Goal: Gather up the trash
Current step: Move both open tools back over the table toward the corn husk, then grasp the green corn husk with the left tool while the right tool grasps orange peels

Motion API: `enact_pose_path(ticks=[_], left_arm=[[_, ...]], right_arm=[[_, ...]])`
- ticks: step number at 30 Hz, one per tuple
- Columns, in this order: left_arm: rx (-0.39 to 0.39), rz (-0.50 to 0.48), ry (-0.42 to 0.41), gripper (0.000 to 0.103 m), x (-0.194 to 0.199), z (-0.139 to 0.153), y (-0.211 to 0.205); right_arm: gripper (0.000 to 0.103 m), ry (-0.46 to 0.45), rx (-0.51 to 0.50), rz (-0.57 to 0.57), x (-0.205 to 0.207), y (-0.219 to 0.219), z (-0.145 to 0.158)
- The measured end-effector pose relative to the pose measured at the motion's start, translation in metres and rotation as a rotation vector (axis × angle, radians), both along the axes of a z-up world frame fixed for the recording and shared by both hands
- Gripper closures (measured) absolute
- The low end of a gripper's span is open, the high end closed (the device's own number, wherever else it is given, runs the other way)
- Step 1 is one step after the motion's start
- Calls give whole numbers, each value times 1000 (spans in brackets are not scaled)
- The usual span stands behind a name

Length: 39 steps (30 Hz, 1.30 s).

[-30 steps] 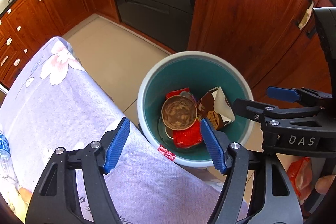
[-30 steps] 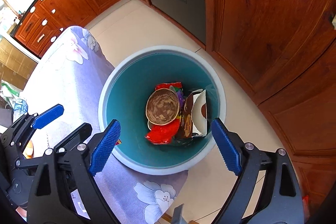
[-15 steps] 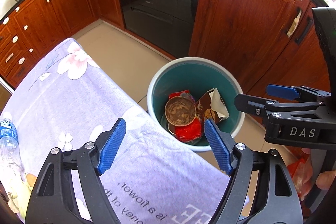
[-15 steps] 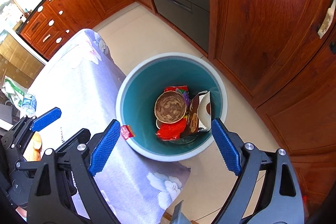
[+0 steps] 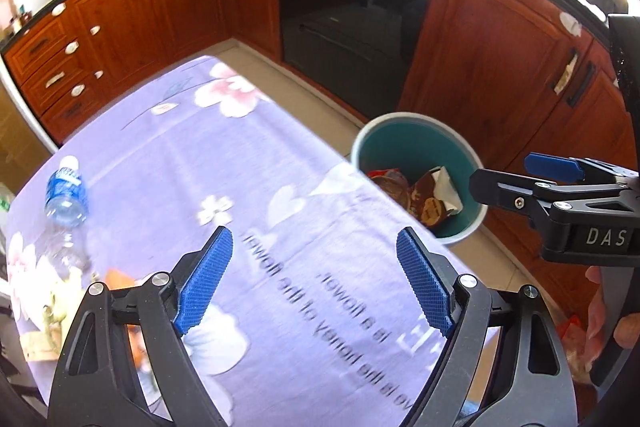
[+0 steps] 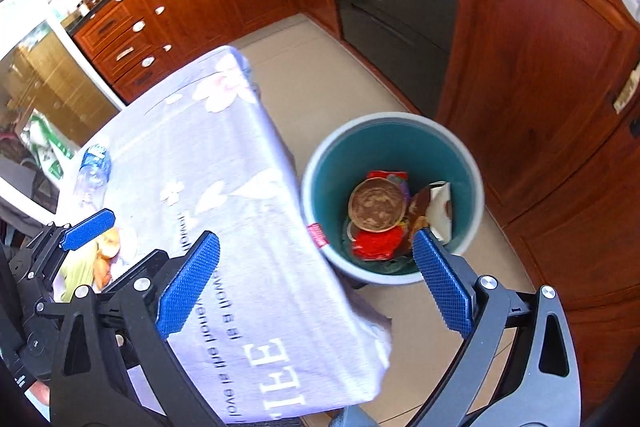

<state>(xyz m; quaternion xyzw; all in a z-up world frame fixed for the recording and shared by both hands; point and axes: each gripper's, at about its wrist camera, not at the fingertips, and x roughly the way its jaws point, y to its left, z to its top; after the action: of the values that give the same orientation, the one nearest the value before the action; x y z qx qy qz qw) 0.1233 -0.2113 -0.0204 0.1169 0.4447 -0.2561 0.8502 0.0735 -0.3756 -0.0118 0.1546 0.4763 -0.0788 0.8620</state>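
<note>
A plastic bottle [image 5: 66, 193] and peels [image 6: 105, 253] lay at the table's [image 5: 280, 211] left end. Both grippers, left [image 5: 312, 281] and right [image 6: 316, 283], were empty, fingers opening wide. The bin [image 6: 476, 179] stood right; a careless grab could roll the bottle off.

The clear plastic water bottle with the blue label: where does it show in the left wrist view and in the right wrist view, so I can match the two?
Left wrist view: the clear plastic water bottle with the blue label lies at the left edge, on the lilac flowered tablecloth.
Right wrist view: it lies small at the left, near the cloth's far edge.
Shared landmark: the round teal trash bin beside the table.
</note>
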Motion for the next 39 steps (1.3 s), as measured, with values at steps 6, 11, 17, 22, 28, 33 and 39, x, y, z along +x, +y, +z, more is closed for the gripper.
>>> enact_pose_path(ticks=[6, 11, 17, 22, 28, 33, 39], left_arm=[[10, 106, -12, 18, 2, 5, 75], [31, 225, -14, 18, 5, 1, 144], [43, 327, 12, 18, 8, -11, 214], [35, 358, 61, 18, 12, -30, 240], [40, 333, 101, 18, 17, -49, 239], [36, 309, 105, 21, 23, -58, 234], [1, 270, 131, 84, 28, -63, 238]], right_arm=[[10, 13, -9, 95, 10, 52, 2], [10, 31, -24, 178, 20, 100, 0], [10, 49, -28, 268, 34, 150, -6], [10, 79, -22, 324, 44, 182, -17], [10, 114, -22, 355, 54, 199, -31], [10, 140, -13, 365, 61, 203, -41], [10, 146, -2, 406, 68, 214, -47]])
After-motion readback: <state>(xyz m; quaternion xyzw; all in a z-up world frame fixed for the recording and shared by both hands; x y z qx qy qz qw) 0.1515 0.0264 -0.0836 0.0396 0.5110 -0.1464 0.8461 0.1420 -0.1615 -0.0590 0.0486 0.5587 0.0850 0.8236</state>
